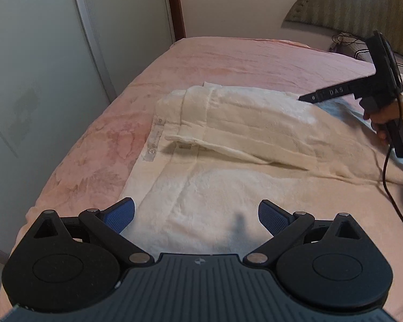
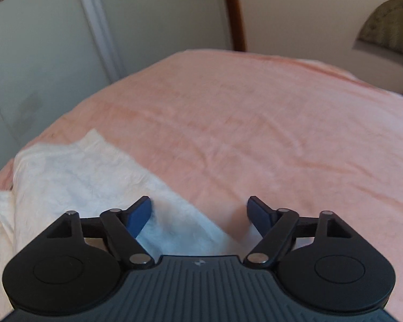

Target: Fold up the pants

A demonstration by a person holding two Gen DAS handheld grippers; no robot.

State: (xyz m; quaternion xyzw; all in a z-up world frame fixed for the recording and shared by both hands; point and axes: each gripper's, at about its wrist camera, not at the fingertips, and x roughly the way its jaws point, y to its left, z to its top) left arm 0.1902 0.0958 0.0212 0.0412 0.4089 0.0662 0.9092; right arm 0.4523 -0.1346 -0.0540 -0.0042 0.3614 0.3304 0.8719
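Observation:
White pants point(image 1: 228, 139) lie on the pink bed cover point(image 1: 228, 59), with one half folded over the other, the waistband at the left. My left gripper point(image 1: 196, 214) is open and empty, just above the near part of the pants. My right gripper point(image 2: 198, 212) is open and empty, above the far edge of the pants point(image 2: 75, 177). In the left wrist view, the right gripper point(image 1: 306, 98) is at the right, held by a hand, its tip near the pants' far edge.
A pale wardrobe door point(image 1: 40, 67) stands left of the bed. A padded headboard point(image 1: 362, 8) is at the back right. A black cable point(image 1: 389, 182) hangs from the right gripper over the bed cover. A wooden door frame point(image 1: 178, 5) is behind.

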